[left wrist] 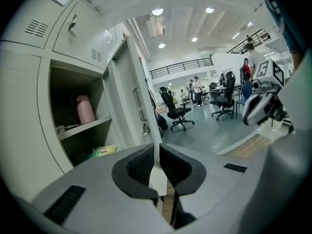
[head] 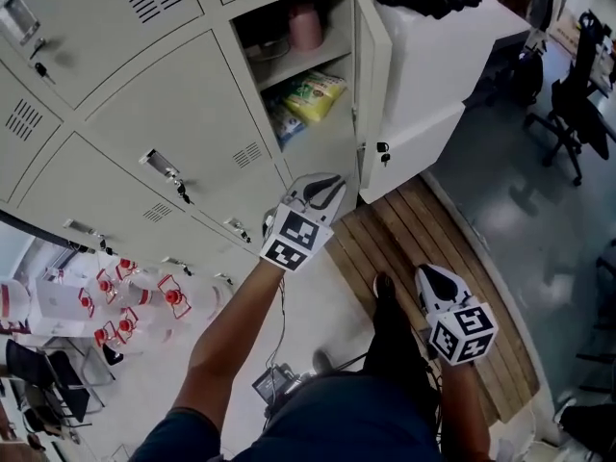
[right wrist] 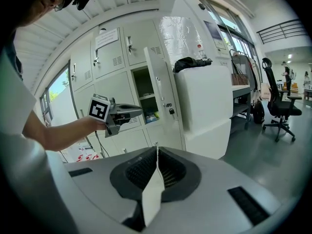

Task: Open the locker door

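Locker door (head: 373,94): grey metal, upper right compartment of the bank, hinged on its right side. Already swung out and standing about square to the locker face, with the shelf, pink bottle (head: 306,27) and yellow packet (head: 318,94) exposed.

Left gripper (head: 332,189): the nearer hand, pointing ahead and slightly down. Jaws narrow, with a slim gap between the pads and nothing seen pressed between them.

Key relation: the door's free vertical edge (left wrist: 141,89) lies straight ahead of the left gripper, just beyond the tips and in line with the jaw gap. Its long axis is upright. Contact cannot be told.

Right gripper (head: 433,279): low, beside the person's leg and well apart from the door. Jaws together, carrying nothing.

Judgement: the door looks largely open. Any further swing falls to the left gripper, pushing the edge rightward.
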The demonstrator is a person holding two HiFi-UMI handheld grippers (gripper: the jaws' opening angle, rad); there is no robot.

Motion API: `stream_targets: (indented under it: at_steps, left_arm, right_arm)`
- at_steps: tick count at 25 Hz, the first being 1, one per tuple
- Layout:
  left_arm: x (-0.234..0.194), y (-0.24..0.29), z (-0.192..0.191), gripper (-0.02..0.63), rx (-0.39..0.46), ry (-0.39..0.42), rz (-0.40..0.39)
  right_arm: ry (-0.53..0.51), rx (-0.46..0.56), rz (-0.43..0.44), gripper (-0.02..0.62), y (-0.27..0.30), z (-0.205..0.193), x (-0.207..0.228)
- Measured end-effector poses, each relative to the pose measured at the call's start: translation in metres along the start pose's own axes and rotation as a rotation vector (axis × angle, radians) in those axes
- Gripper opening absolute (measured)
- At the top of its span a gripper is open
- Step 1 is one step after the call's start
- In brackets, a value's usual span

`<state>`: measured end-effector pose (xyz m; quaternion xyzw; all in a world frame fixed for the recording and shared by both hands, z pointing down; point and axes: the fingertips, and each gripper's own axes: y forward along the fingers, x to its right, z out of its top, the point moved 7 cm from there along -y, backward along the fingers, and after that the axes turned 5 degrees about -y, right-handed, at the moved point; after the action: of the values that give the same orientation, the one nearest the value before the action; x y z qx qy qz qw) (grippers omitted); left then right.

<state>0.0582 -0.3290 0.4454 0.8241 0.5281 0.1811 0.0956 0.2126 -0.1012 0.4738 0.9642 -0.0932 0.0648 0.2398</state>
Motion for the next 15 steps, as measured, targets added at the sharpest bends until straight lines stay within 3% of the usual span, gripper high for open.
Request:
stream_targets:
  at_steps: [15]
  left_arm:
    - [-0.003,-0.132,-0.02,0.048,0.032,-0.013,0.046]
  right_arm:
    - [-0.085,0.016,0.055,0.037,0.006,0.026,-0.054]
